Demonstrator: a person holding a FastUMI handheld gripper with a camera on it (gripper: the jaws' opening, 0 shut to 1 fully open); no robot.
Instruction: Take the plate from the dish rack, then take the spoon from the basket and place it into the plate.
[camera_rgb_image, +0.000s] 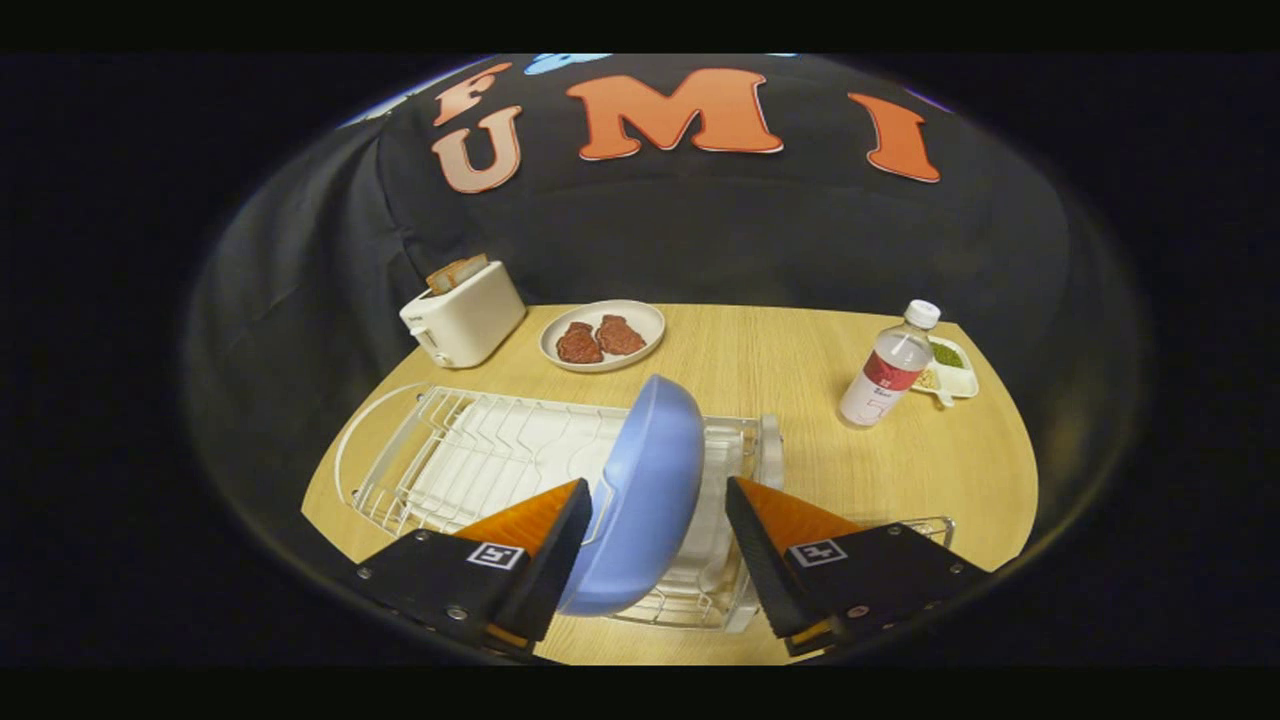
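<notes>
Gripper (657, 520) fingers spread around blue plate (645, 490) standing in dish rack (440, 450).

Toaster (465, 315), meat dish (603, 335), bottle (890, 365), small tray (952, 368).

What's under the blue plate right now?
The white dish rack: the blue plate stands on edge in it, between the open gripper fingers. Its lower rim hides the wires directly beneath.

The water bottle (889, 368), standing on the counter (780, 360) beside a small white dish (952, 372), carried a red-and-white label, but its print was too small to read. Each finger of the tool (658, 545) bore a square black-and-white marker, seemingly a coded pattern rather than words.
</notes>
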